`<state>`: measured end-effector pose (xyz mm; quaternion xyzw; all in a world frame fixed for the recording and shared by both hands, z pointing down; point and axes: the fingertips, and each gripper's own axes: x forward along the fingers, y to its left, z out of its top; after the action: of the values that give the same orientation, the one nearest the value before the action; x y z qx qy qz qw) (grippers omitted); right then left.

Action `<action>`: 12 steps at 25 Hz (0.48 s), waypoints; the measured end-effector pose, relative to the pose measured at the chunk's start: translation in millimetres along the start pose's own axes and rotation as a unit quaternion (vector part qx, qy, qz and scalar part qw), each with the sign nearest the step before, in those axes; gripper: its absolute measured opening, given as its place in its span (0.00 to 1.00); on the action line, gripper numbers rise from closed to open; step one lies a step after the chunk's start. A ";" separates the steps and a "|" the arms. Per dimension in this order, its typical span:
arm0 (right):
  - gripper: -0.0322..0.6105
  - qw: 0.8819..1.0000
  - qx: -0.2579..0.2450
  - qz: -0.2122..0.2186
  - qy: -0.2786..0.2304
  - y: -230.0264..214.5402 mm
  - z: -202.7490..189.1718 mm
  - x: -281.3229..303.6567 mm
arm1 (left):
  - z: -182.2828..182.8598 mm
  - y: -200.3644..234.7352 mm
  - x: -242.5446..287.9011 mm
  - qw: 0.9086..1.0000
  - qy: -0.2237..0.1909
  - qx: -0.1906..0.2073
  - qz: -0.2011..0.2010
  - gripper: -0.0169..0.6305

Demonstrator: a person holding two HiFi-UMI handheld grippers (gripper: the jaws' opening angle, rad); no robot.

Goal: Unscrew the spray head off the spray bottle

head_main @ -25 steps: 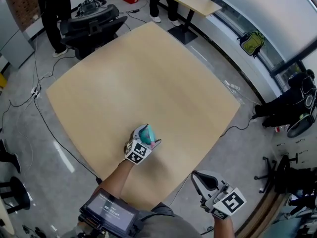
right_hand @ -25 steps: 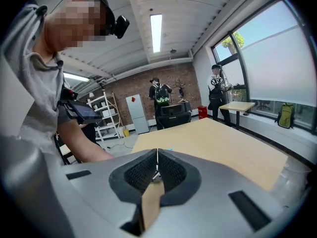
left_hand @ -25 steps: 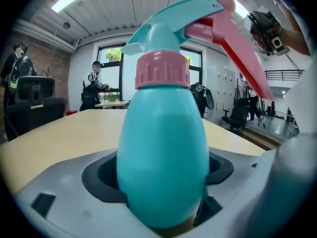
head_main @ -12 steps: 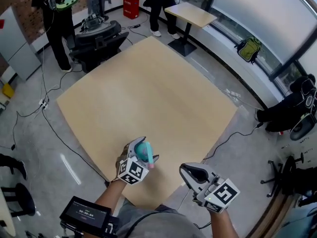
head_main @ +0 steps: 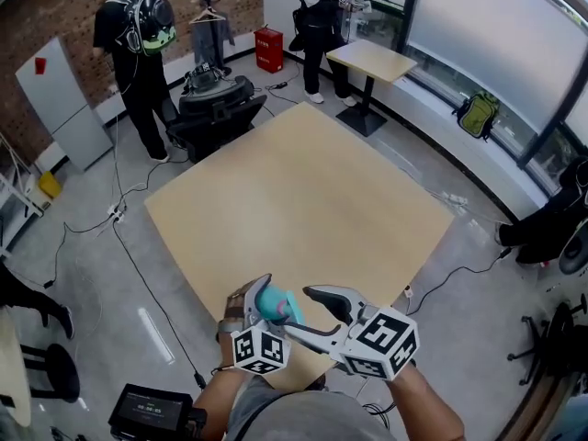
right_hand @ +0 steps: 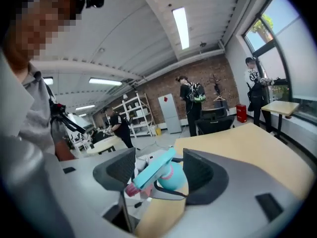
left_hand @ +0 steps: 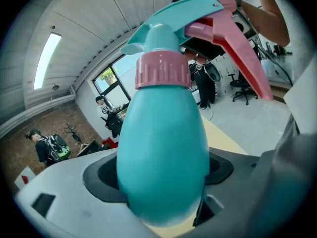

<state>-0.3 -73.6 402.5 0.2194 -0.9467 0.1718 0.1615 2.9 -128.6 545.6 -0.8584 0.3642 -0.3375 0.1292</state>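
Observation:
My left gripper [head_main: 266, 318] is shut on the round teal body of the spray bottle [left_hand: 163, 152] and holds it in the air over the table's near edge. In the left gripper view the pink collar [left_hand: 162, 69], the teal spray head [left_hand: 183, 14] and the pink trigger [left_hand: 237, 38] stand above the jaws. My right gripper [head_main: 294, 312] has come up against the bottle from the right. Its jaws have just been opening and stand wide apart. In the right gripper view the spray head [right_hand: 154, 171] lies between the pads, which do not press on it.
The wooden table [head_main: 303, 200] spreads out ahead, bare. Behind it stand a black chair [head_main: 216, 108], a small table [head_main: 372, 60] and people [head_main: 138, 44]. Cables [head_main: 129, 246] run over the floor on the left.
The left gripper has lifted the bottle off the table and drawn it toward me. The right gripper has swung left to the bottle and its jaws have opened from shut.

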 end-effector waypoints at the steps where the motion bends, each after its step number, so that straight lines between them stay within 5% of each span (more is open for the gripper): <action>1: 0.49 1.000 -0.008 -0.002 0.024 1.5 -4.7 5.7 | 1.0 0.4 -4.5 1.000 0.005 0.003 0.017 0.66; 8: 0.47 0.988 -0.068 -0.058 0.130 4.3 -35.3 25.6 | 10.7 -1.8 -17.3 0.996 0.019 0.003 0.084 0.66; 10: 0.30 0.984 -0.070 -0.085 0.141 -1.7 -37.3 22.1 | 13.3 -2.1 -17.5 0.996 0.018 0.010 0.086 0.66; 12: 0.28 0.982 -0.078 -0.093 0.145 -0.8 -37.7 17.9 | 16.2 -6.1 -19.5 0.997 0.011 0.011 0.075 0.66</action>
<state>-6.5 -65.8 443.0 0.2662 -0.8991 0.1120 0.3290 7.2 -110.7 527.0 -0.8231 0.4257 -0.3403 0.1594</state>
